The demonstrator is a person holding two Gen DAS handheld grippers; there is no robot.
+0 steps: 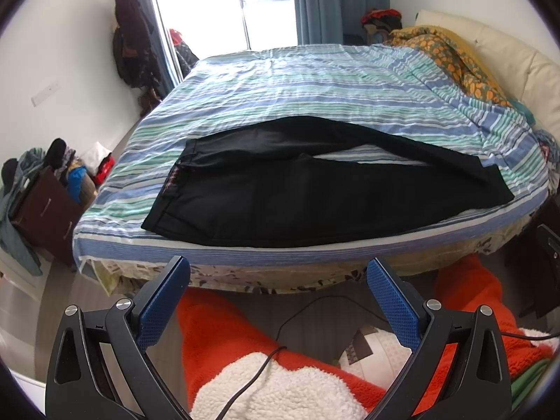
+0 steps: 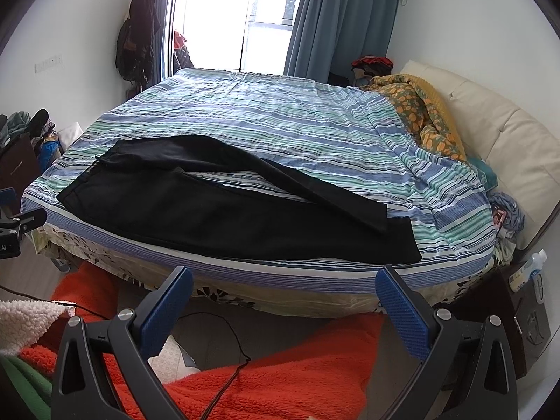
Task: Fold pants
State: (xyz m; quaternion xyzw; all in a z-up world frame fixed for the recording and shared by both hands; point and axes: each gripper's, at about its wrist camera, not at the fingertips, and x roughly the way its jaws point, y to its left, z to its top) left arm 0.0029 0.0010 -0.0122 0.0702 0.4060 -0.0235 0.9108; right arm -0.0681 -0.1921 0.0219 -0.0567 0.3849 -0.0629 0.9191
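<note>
Black pants [image 1: 315, 192] spread flat on bed [image 1: 315, 80], lying across striped blue, green and white sheet [image 1: 280, 98] along near edge. Waistband toward 9 o'clock, leg hems toward 3 o'clock. Legs parted slightly, with a sliver of striped sheet showing between them; far leg angling over to meet near leg at the hems. Seen likewise from right wrist view: pants [image 2: 227, 217] at centre, waistband at 9 o'clock, hems at 4 o'clock close to mattress edge.

Left gripper [image 1: 278, 269] held short of the bed at 6 o'clock, blue-padded fingers [image 1: 164, 301] spread wide apart, gripping nothing, clear of the fabric. Right gripper [image 2: 283, 278] also at 6 o'clock and short of the mattress, fingers [image 2: 402, 311] equally wide apart and empty, not touching the pants.

Orange fleece garment [image 1: 224, 332] with white fluffy trim below both grippers, thin black cable [image 1: 252, 374] trailing across it. Floral orange and yellow blanket [image 1: 448, 56] bunched at 2 o'clock against cream headboard [image 1: 518, 56]. Blue-grey curtains [image 2: 336, 17] beside bright window [image 2: 245, 14] at 12 o'clock. Dark clothes [image 2: 138, 31] hanging on wall at 10 o'clock. Heap of clothes and bags [image 1: 42, 182] on floor at 9 o'clock.
</note>
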